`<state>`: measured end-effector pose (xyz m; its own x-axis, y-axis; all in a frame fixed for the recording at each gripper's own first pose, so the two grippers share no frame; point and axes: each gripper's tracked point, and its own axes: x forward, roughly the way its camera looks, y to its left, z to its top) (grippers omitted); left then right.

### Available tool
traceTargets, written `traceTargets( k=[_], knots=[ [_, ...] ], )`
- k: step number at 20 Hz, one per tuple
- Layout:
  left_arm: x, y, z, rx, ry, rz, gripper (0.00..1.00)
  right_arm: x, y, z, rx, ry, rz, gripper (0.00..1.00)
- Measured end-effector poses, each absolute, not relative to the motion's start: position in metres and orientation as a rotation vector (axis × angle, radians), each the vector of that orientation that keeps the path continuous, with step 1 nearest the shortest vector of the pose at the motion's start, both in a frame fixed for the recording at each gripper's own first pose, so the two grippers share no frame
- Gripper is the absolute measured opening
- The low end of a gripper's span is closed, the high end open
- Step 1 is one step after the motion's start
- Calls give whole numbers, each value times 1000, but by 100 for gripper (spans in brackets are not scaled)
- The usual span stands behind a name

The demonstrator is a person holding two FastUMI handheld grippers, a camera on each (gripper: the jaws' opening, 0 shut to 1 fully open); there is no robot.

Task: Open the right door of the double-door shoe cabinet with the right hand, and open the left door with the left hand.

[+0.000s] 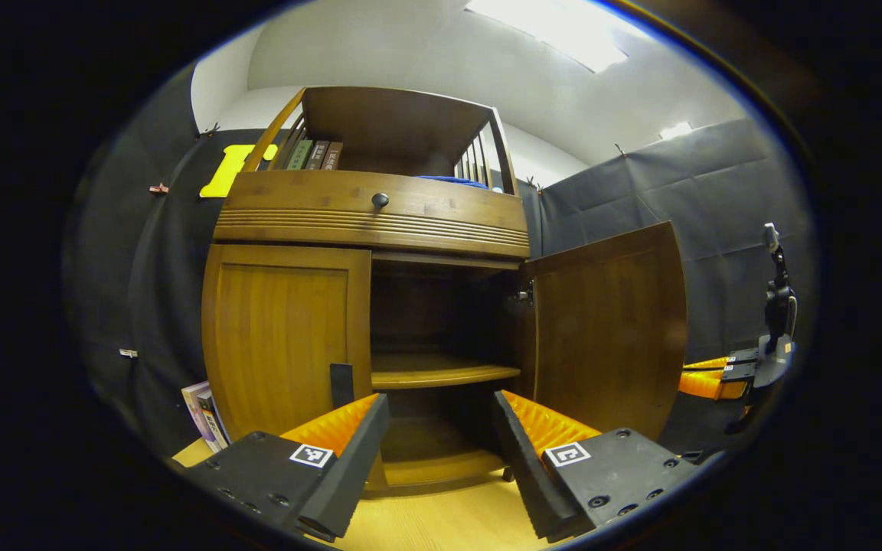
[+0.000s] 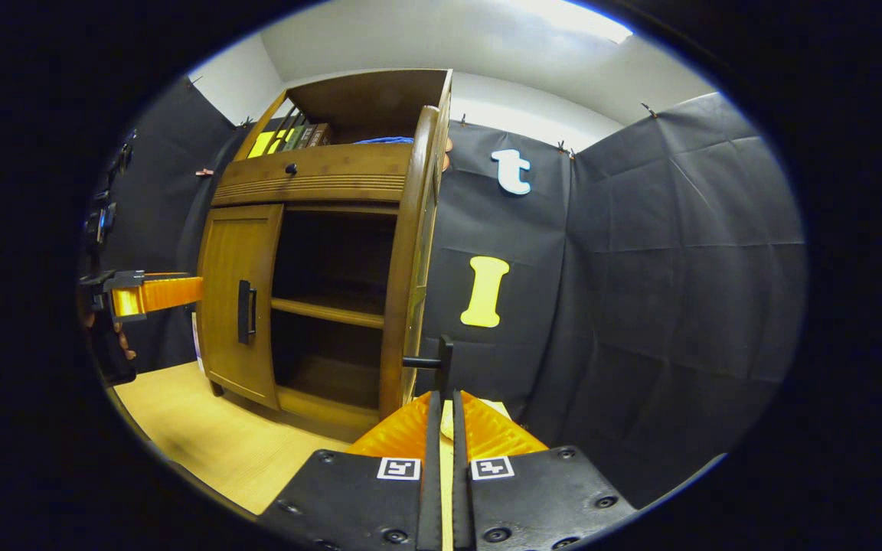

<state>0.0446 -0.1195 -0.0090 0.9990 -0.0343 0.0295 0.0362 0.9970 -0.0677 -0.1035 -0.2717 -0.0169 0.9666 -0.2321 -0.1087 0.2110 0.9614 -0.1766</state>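
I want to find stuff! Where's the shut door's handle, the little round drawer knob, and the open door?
Shut door's handle [image 2: 245, 311]: right gripper view, middle of the bar.
Drawer knob [image 1: 380, 200]: left gripper view, its round face.
Open door [image 1: 609, 329]: left gripper view, inner panel.

The left tool [image 1: 441, 421] has its two fingers spread wide apart, nothing between them, and points level and straight ahead. The right tool [image 2: 442, 417] has its fingers [image 2: 432, 444] drawn almost together, only a thin slit left, reaching forward. Far off to its left, a hand [image 2: 108, 340] grips the left tool's body.
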Motion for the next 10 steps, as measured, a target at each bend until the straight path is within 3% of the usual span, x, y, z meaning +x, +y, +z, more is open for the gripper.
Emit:
traceTargets(
  k=[2, 4, 5, 10],
  knots=[
    [43, -115, -9, -60, -31, -28, 83, -113, -258, -9, -175, 104, -214, 10],
    [45, -105, -12, -43, -32, -8, 83, -118, -235, -6, -157, 89, -177, 29],
    [48, -96, -15, -33, -31, 10, 83, -120, -221, -3, -141, 81, -150, 30],
    [69, -53, -22, -7, -60, 117, 85, -111, -172, -1, -92, 47, -48, 96]
  ],
)
